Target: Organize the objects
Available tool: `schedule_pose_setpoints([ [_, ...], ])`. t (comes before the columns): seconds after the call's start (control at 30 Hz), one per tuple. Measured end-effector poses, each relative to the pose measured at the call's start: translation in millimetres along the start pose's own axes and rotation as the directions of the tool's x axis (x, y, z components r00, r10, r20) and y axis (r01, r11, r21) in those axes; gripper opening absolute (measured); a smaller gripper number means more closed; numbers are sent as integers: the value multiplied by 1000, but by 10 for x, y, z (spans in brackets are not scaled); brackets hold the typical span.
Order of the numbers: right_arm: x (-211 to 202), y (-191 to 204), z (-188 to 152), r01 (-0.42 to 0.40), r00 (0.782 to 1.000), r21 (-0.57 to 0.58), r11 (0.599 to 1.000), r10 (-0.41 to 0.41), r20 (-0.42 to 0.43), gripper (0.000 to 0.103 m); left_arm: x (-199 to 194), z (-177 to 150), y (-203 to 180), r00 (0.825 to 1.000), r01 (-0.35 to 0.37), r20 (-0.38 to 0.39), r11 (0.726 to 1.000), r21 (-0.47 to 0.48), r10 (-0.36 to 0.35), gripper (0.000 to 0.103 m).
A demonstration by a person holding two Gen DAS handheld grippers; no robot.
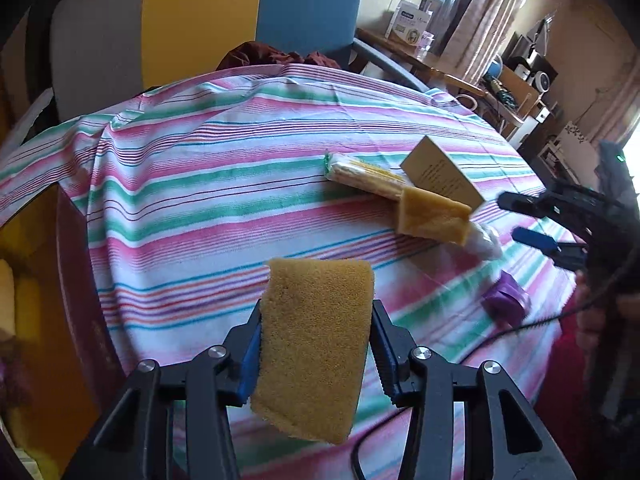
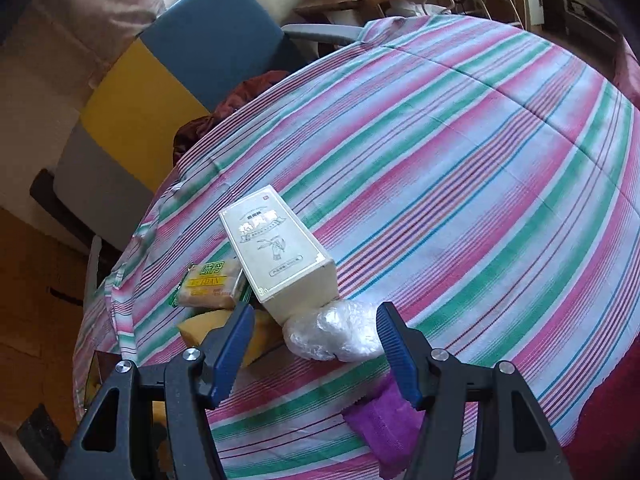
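Note:
My left gripper (image 1: 316,320) is shut on a yellow sponge (image 1: 314,344) and holds it above the striped tablecloth (image 1: 200,208). Ahead to the right lie a cracker packet (image 1: 364,178), a cream box (image 1: 440,174), a second yellow sponge (image 1: 434,218), a crumpled clear plastic bag (image 1: 486,240) and a purple cloth (image 1: 506,300). My right gripper (image 2: 316,330) is open and empty, just above the plastic bag (image 2: 334,334). In the right wrist view the cream box (image 2: 280,256) leans on the cracker packet (image 2: 210,284), with the sponge (image 2: 256,336) in front and the purple cloth (image 2: 384,424) below.
A blue, yellow and grey chair (image 1: 200,20) with a dark red cloth (image 1: 276,54) stands behind the table. A cluttered wooden shelf (image 1: 420,52) is at the far right. A black cable (image 1: 520,324) crosses the table's near right edge.

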State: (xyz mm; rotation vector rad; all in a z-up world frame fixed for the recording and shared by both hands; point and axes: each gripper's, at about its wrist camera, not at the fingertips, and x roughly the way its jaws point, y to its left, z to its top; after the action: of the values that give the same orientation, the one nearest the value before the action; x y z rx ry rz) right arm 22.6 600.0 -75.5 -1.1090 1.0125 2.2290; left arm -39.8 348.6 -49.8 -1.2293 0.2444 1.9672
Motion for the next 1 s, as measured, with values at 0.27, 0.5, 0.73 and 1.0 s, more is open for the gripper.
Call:
schedule_pose_setpoints([
  [0.27, 403, 373, 345, 117, 990, -254, 960, -134, -50, 73, -326, -222, 82, 997, 75, -2, 996, -40, -75, 48],
  [0.5, 696, 558, 408, 161, 975, -339, 927, -203, -91, 72, -506, -307, 186, 995, 98, 8, 992, -76, -97, 49],
  [0.73, 567, 617, 190, 136, 979, -370, 919, -182, -91, 53, -619, -365, 251, 994, 112, 20, 989, -101, -111, 49],
  [1.0, 291, 775, -202, 29, 992, -414, 910, -78, -103, 52, -807, -448, 324, 992, 119, 53, 986, -115, -114, 49],
])
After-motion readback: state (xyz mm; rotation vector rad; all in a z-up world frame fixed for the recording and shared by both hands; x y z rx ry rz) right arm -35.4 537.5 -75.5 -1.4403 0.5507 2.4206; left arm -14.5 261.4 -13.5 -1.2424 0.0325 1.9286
